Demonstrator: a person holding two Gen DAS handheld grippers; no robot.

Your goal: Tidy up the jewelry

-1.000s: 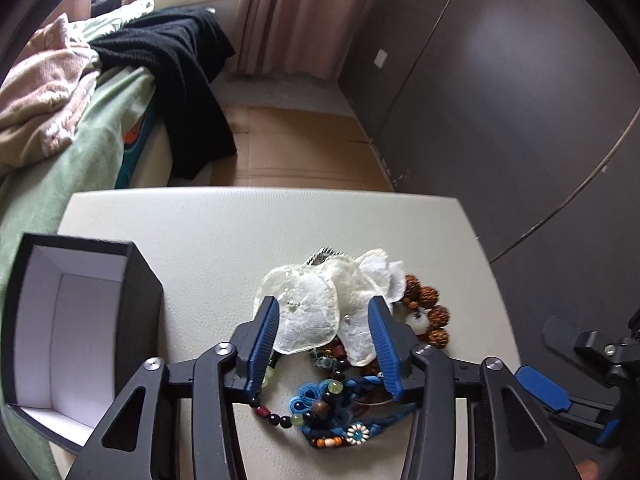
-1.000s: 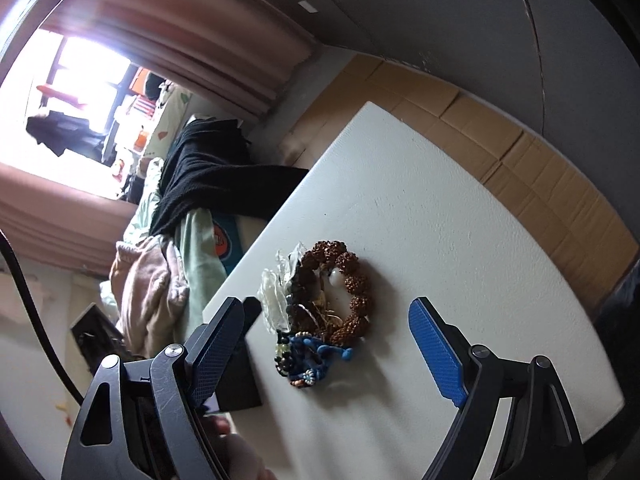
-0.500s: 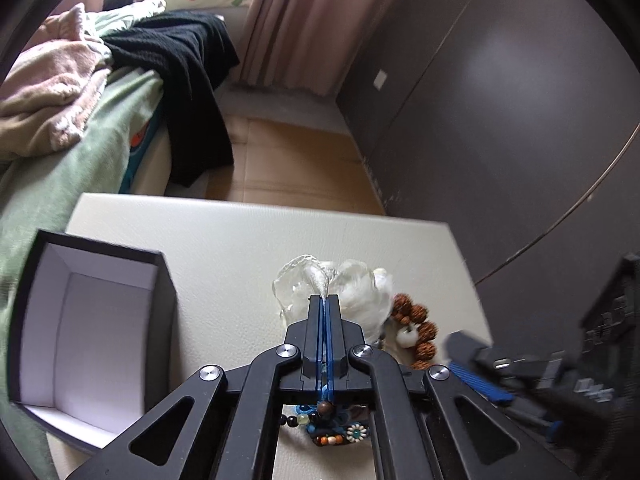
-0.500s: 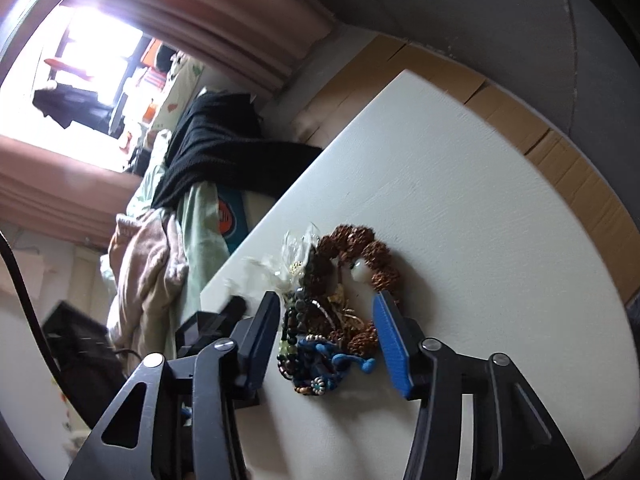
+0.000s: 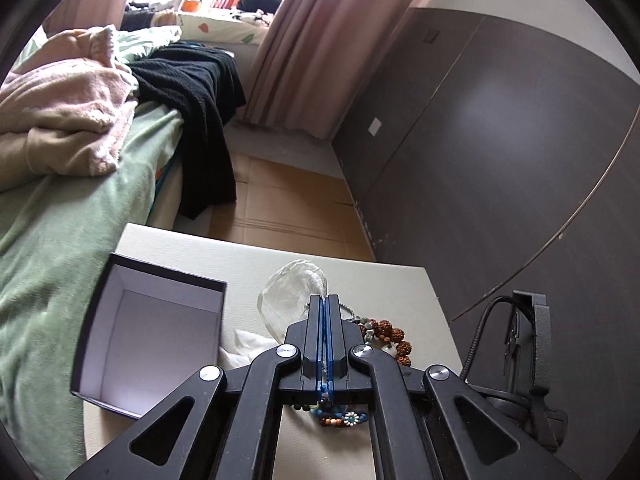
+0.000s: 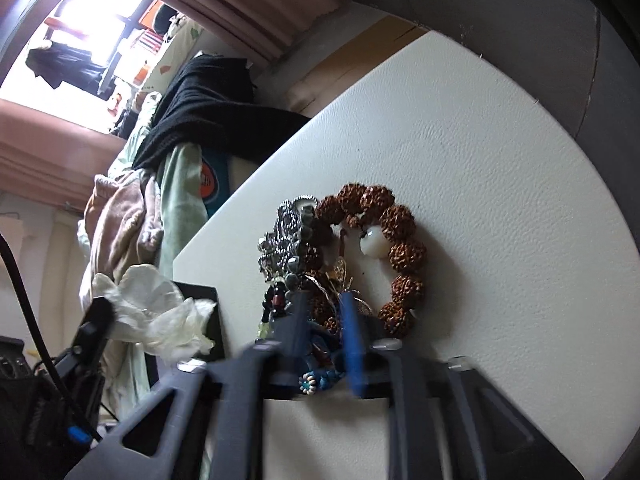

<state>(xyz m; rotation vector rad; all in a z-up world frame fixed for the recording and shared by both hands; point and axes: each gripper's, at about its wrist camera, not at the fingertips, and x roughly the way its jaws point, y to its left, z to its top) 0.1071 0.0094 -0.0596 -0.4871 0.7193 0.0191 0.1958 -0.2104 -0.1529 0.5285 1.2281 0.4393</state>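
Note:
A heap of jewelry lies on the white table (image 6: 500,208): a brown seed-bead bracelet (image 6: 404,248), a silver piece (image 6: 286,240) and a blue knotted cord with beads (image 6: 320,382). My left gripper (image 5: 325,298) is shut on a clear plastic bag (image 5: 290,300) and holds it lifted beside the open black box (image 5: 152,328). The bag also shows in the right wrist view (image 6: 156,312). My right gripper (image 6: 324,300) is blurred, its jaws narrowed around the middle of the heap. The bracelet also shows in the left wrist view (image 5: 394,338).
A bed with a green blanket (image 5: 60,240), pink fabric and a black garment (image 5: 200,100) lies left of the table. A dark wall panel (image 5: 500,140) stands to the right. Cardboard (image 5: 288,208) covers the floor beyond the table.
My left gripper shut on the plastic bag and lifted it off the heap toward the box. My right gripper came down over the jewelry and its jaws narrowed.

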